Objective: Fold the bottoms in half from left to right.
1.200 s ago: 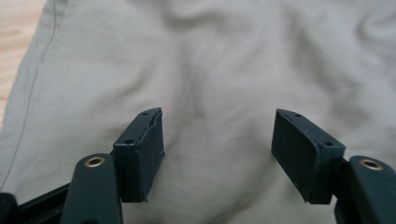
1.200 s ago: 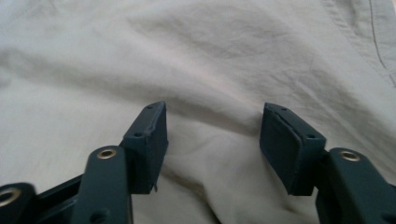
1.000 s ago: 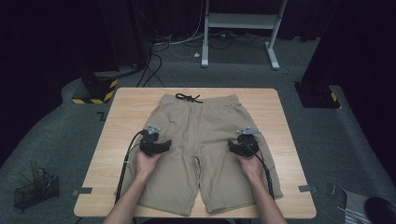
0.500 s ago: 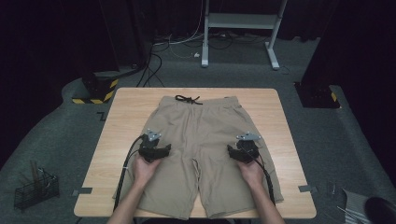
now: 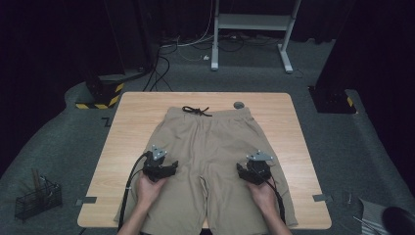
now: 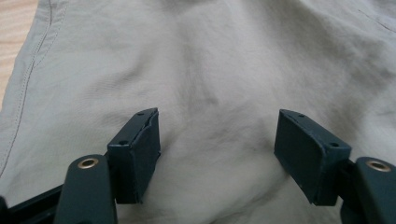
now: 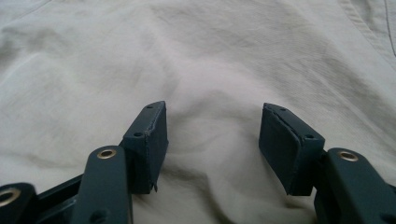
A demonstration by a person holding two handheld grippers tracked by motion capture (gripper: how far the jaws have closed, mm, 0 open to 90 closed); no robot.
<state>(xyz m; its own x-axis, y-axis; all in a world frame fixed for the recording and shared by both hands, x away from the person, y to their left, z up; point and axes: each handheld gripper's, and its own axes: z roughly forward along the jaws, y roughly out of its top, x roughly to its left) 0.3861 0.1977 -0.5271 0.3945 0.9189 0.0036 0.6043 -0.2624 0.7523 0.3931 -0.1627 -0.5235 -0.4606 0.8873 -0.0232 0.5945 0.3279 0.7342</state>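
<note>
Soft, creased khaki shorts (image 5: pixel 205 161) lie flat on the wooden table (image 5: pixel 127 127). Left gripper (image 5: pixel 164 169) at 8 o'clock, right gripper (image 5: pixel 249 171) at 4: both jaws apart, blocky pads over cloth.

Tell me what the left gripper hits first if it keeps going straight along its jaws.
Most likely the beige cloth shorts: the left gripper stands open with only that fabric ahead between its jaws. Whether the pads already touch the cloth I cannot tell.
</note>
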